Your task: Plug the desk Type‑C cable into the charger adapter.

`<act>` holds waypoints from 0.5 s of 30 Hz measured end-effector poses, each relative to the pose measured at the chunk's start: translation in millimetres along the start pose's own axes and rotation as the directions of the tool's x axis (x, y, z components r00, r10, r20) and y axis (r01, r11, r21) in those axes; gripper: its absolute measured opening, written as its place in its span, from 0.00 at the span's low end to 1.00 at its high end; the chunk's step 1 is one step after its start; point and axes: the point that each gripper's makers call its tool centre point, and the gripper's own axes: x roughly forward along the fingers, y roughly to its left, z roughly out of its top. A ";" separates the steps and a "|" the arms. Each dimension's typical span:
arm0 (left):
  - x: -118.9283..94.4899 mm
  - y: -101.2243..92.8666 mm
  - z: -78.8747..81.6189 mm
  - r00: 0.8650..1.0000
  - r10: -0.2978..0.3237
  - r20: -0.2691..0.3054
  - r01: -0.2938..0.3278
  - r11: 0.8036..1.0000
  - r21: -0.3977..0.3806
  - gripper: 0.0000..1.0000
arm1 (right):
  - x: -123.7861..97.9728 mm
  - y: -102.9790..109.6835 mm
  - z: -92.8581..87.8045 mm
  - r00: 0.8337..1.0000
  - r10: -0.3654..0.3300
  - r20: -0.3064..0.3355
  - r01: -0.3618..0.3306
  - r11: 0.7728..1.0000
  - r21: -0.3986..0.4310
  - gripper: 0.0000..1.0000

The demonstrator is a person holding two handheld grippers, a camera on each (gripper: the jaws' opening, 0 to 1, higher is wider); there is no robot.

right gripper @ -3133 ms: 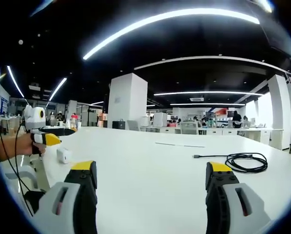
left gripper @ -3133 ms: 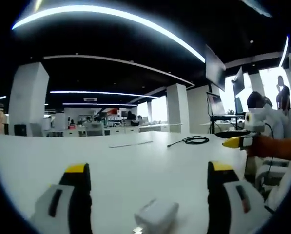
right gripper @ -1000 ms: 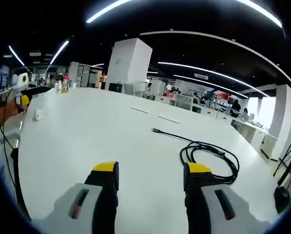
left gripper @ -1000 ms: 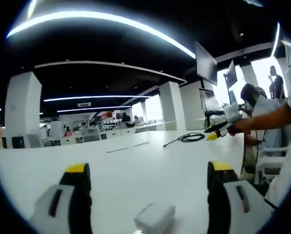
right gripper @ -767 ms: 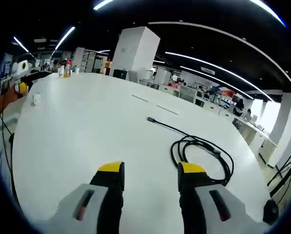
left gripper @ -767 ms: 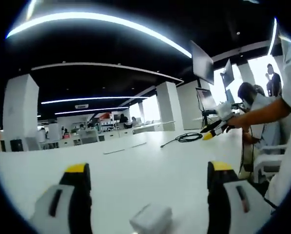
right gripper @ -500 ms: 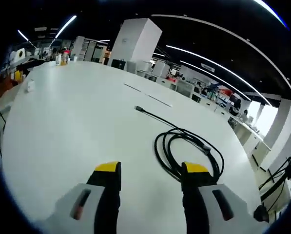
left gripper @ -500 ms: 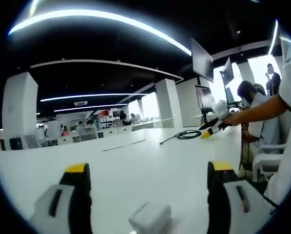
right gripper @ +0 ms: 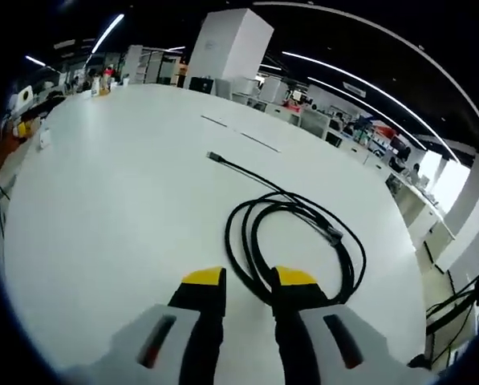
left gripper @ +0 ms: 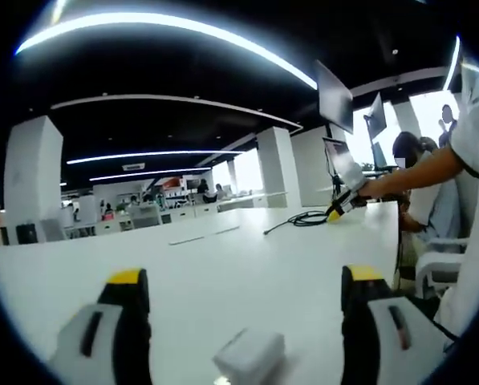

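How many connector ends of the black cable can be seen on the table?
2: one plug at the far straight end of the cable, one lying inside the coil.

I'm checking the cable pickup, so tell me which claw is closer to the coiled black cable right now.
Right. The right claw is at the near edge of the black cable coil, while the left claw sits far across the table by the white adapter.

The left gripper (left gripper: 243, 289) hovers with jaws wide apart; the right gripper (right gripper: 249, 290) has jaws nearly closed, outstretched forearm (left gripper: 407, 172) level.
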 end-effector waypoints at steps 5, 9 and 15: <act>0.0 -0.9 -0.5 1.000 -0.004 -0.004 0.004 1.000 0.002 1.00 | -2.3 16.8 1.9 0.999 0.029 -0.033 -0.029 0.999 0.015 0.17; 1.7 0.6 -2.8 1.000 -0.005 -0.008 0.005 1.000 -0.001 1.00 | -1.2 20.3 3.1 0.998 0.054 -0.039 -0.052 0.997 0.048 0.15; 2.2 -1.3 -5.6 1.000 -0.023 -0.010 0.023 0.999 -0.028 1.00 | -0.3 23.4 2.1 0.994 0.089 -0.062 -0.084 0.994 0.076 0.14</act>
